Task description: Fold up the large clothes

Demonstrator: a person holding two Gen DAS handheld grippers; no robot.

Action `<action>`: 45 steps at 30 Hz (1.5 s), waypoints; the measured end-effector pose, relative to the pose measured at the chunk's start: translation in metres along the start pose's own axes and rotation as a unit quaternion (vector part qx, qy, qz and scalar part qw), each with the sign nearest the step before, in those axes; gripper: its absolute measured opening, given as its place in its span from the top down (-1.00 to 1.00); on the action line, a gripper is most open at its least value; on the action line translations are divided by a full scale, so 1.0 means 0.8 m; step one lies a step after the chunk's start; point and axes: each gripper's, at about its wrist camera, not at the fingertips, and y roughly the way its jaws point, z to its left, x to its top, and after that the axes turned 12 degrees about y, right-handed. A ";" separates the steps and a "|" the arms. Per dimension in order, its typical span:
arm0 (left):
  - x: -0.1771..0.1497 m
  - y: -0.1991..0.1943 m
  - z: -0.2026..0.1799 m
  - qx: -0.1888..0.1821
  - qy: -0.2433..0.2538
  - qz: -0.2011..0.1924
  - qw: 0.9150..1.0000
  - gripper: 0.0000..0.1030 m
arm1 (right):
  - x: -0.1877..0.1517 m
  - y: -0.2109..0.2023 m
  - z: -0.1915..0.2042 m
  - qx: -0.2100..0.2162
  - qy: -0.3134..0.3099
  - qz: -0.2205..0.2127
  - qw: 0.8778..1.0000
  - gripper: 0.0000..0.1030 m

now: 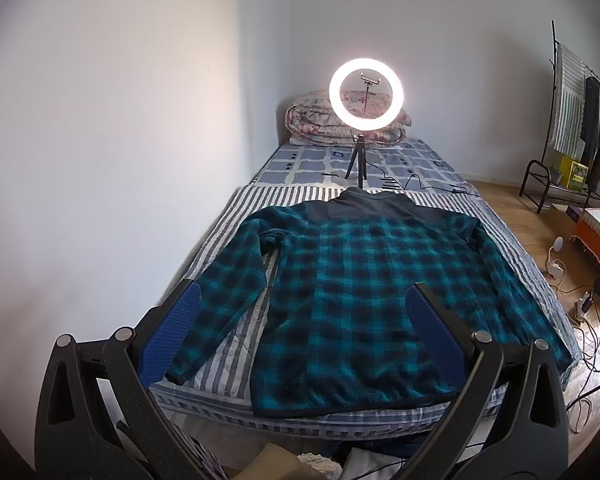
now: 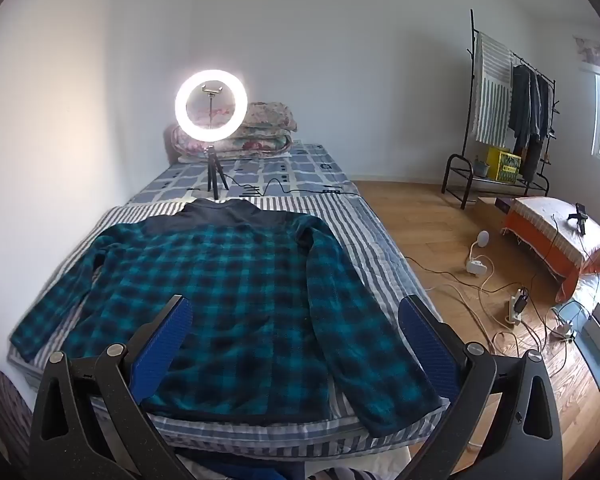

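Blue-padded fingers (image 1: 180, 320) of left tool (image 1: 304, 320) spread wide, nothing between them, hanging above near end of bed (image 1: 228, 364). Right tool (image 2: 296, 328) likewise released and empty, angled down over same end. Plaid fleece jacket (image 1: 364, 296) laid flat on striped sheet (image 1: 204, 256), back up, dark collar toward far end, hem at near edge, both sleeves splayed outward along the sides. Left sleeve (image 1: 224, 292) slanting toward wall side; right sleeve (image 2: 360, 320) running to near corner on floor side. Ring light (image 1: 365, 95) on small tripod beyond collar, folded quilt (image 1: 312, 120) behind it. Clothes rack (image 2: 500, 112) and loose cables (image 2: 488, 292) off on floor side, well apart from garment.

Judged as very start: garment spread, no fold yet made. Next move likely calls for lowering each tool to a sleeve or a shoulder-and-hem pair, pinching one layer only, then carrying it inward across the back without dragging the body askew.
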 end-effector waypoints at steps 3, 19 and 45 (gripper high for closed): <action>0.000 0.000 0.000 0.000 0.000 0.000 1.000 -1.00 | 0.000 0.003 0.000 0.003 0.003 0.000 1.000 -0.99; 0.000 -0.001 0.004 0.001 0.000 -0.001 1.000 -1.00 | 0.003 0.007 0.012 0.005 -0.002 0.003 1.000 -0.99; -0.040 0.013 0.055 0.014 -0.021 0.010 1.000 -1.00 | 0.004 0.028 0.072 0.047 -0.013 0.013 0.999 -0.99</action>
